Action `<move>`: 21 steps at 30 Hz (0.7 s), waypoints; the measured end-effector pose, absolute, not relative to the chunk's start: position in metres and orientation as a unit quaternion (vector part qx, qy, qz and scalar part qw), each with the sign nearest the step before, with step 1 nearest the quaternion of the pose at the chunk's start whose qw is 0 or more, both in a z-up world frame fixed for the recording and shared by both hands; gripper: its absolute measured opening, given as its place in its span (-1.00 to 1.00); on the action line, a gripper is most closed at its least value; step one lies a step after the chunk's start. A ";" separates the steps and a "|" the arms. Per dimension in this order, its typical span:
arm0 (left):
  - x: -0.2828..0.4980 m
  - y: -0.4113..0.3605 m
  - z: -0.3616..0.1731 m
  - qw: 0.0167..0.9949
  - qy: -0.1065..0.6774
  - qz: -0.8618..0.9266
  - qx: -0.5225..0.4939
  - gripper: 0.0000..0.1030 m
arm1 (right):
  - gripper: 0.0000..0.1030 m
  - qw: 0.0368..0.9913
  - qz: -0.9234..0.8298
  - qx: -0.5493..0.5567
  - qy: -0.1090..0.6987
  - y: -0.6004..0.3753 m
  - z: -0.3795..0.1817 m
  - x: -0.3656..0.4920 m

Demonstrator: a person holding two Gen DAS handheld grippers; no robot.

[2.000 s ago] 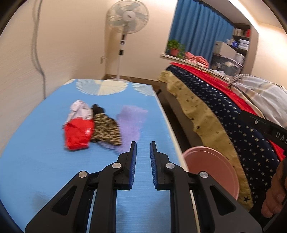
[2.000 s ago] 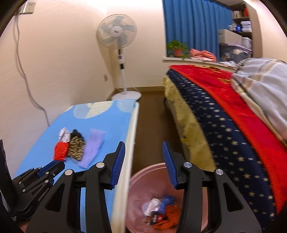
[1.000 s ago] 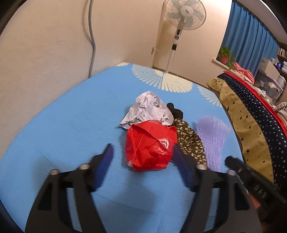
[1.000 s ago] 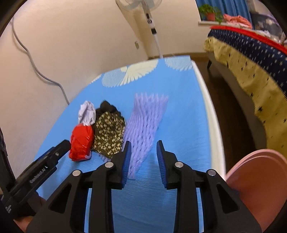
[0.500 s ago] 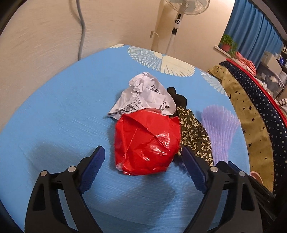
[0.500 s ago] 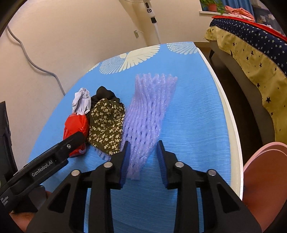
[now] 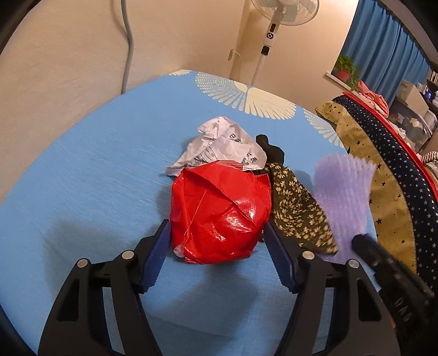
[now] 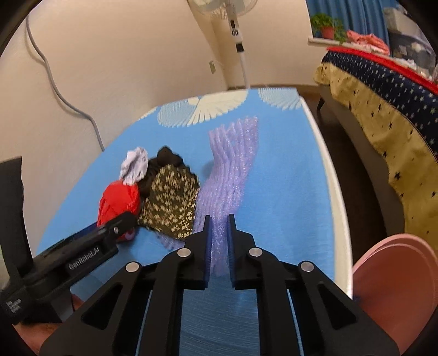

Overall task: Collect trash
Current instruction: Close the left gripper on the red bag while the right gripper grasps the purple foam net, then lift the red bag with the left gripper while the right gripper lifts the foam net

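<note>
A crumpled red plastic bag (image 7: 219, 213) lies on the blue table (image 7: 82, 178). My left gripper (image 7: 216, 232) is open with its jaws on either side of the bag's near end. Behind the bag lie a crumpled white paper (image 7: 221, 148), a dark floral cloth (image 7: 298, 208) and a purple foam net (image 7: 342, 194). In the right wrist view my right gripper (image 8: 218, 221) is narrowly open, with the near end of the purple foam net (image 8: 232, 169) between its jaws. The red bag (image 8: 117, 202) and floral cloth (image 8: 172, 202) lie to its left.
A pink bin (image 8: 394, 284) stands on the floor past the table's right edge. A bed with a star-patterned cover (image 8: 383, 90) is to the right. A standing fan (image 7: 276, 16) and a wall with a cable (image 7: 128, 41) are behind the table.
My left gripper has moved forward and narrowed around the red bag. My right gripper has moved forward onto the near end of the purple net and closed a little.
</note>
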State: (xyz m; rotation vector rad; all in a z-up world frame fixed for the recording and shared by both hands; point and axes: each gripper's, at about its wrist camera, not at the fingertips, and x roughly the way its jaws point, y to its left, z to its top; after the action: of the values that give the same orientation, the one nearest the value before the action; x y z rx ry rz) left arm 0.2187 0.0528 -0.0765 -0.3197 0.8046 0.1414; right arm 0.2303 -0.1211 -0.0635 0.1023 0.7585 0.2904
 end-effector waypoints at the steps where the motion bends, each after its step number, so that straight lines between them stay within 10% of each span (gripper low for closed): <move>1: 0.217 0.053 -0.074 0.907 0.387 0.070 -0.153 0.29 | -0.80 0.919 0.140 0.049 0.365 -0.122 -0.060 0.229; 21: 0.160 0.063 -0.036 0.928 0.332 0.106 -0.130 0.29 | -0.80 0.942 0.119 0.029 0.312 -0.143 -0.012 0.178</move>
State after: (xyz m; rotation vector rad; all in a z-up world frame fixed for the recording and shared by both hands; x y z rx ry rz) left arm 0.1598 0.0625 -0.0363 -0.2671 0.6810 0.2175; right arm 0.1784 -0.1431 -0.0123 0.0584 0.6372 0.2431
